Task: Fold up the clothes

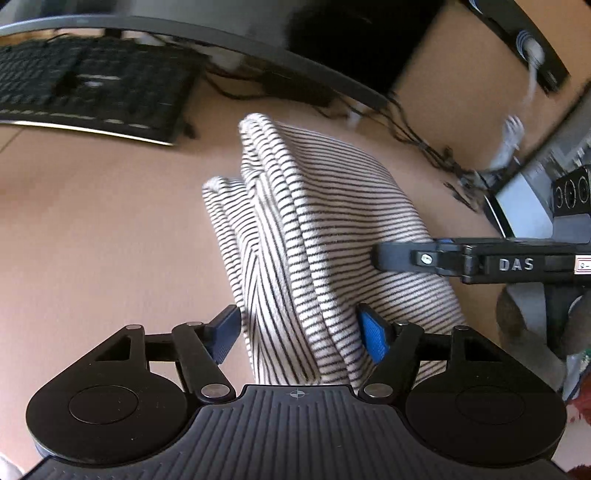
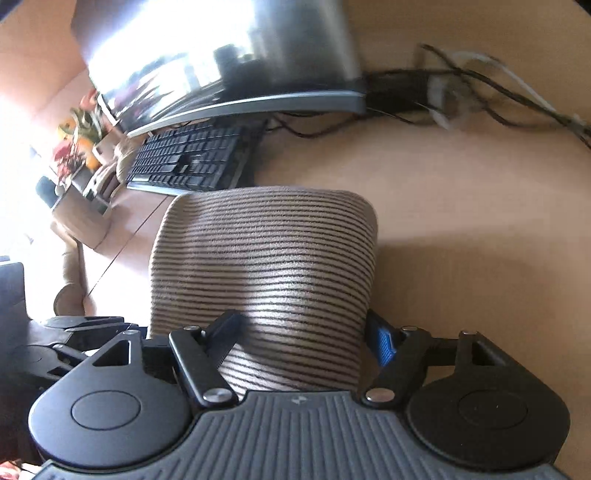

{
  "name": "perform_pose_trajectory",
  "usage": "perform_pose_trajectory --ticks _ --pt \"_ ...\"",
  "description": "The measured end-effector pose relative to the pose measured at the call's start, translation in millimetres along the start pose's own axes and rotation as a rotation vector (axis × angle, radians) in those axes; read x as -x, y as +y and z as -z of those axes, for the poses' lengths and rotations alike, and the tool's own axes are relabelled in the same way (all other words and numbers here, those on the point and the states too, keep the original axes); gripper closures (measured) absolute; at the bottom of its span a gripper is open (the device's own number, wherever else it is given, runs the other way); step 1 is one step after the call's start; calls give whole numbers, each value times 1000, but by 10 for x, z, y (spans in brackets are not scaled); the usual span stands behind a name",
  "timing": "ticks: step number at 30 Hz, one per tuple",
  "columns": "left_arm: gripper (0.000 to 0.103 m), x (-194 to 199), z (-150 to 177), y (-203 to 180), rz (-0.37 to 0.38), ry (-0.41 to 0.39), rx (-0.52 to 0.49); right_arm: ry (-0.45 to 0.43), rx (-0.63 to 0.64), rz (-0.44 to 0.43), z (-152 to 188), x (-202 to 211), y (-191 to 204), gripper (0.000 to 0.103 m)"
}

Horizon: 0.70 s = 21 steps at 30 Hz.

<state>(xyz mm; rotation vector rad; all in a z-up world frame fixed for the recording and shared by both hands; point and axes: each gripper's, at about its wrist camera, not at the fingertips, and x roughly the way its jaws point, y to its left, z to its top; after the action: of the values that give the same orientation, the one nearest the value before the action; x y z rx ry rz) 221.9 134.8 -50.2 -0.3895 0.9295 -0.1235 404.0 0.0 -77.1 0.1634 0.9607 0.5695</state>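
Observation:
A white garment with thin black stripes lies folded in several layers on the wooden desk. My left gripper is open, its blue-padded fingers on either side of the near end of the folded stack. My right gripper is also open and straddles the garment from its side. In the left wrist view the right gripper's black finger rests over the top layer at the right.
A black keyboard and a curved monitor stand at the back of the desk. Tangled cables run along the far right. Flowers and small boxes sit at the desk's left end.

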Motion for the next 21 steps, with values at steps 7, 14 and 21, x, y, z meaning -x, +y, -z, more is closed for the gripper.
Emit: perform_pose_trajectory --ticks 7,14,21 --pt "29 122 -173 468 -27 -39 50 -5 122 18 -381 -443 452 29" --pt "28 97 -394 693 -13 -54 40 -28 113 69 -529 -574 556 29" --pt "31 583 -631 641 49 -145 -10 -51 36 83 -343 -248 532 19"
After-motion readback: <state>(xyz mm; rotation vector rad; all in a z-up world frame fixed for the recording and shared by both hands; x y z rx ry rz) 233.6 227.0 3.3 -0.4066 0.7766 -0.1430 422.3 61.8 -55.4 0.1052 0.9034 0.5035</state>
